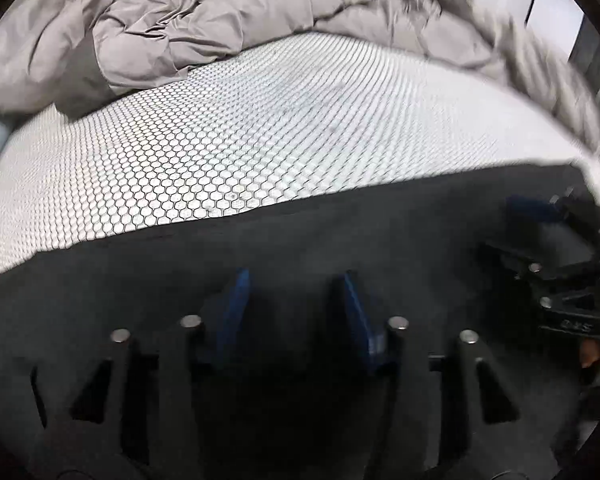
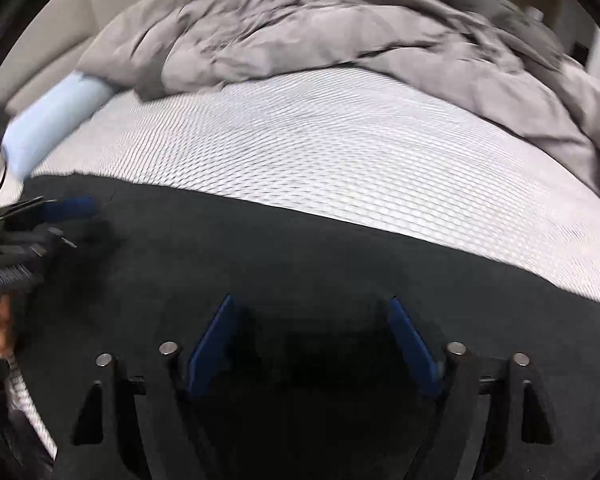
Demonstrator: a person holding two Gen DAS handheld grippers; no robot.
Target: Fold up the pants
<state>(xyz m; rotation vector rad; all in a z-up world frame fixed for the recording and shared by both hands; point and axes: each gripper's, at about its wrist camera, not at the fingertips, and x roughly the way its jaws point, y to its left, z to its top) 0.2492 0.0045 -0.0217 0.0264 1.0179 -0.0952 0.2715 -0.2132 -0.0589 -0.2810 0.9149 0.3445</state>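
Note:
Dark charcoal pants (image 1: 300,236) lie flat on a white honeycomb-patterned mattress (image 1: 260,140), filling the lower half of both views (image 2: 300,248). My left gripper (image 1: 294,280) is open, its blue pads spread just above the fabric with nothing between them. It also shows at the left edge of the right wrist view (image 2: 66,208). My right gripper (image 2: 310,304) is open wide over the pants, empty. It shows at the right edge of the left wrist view (image 1: 528,206).
A crumpled grey duvet (image 1: 204,20) is heaped across the far side of the mattress (image 2: 340,40). A pale blue bolster (image 2: 52,116) lies at the far left. A wall and dark furniture (image 1: 580,40) stand behind on the right.

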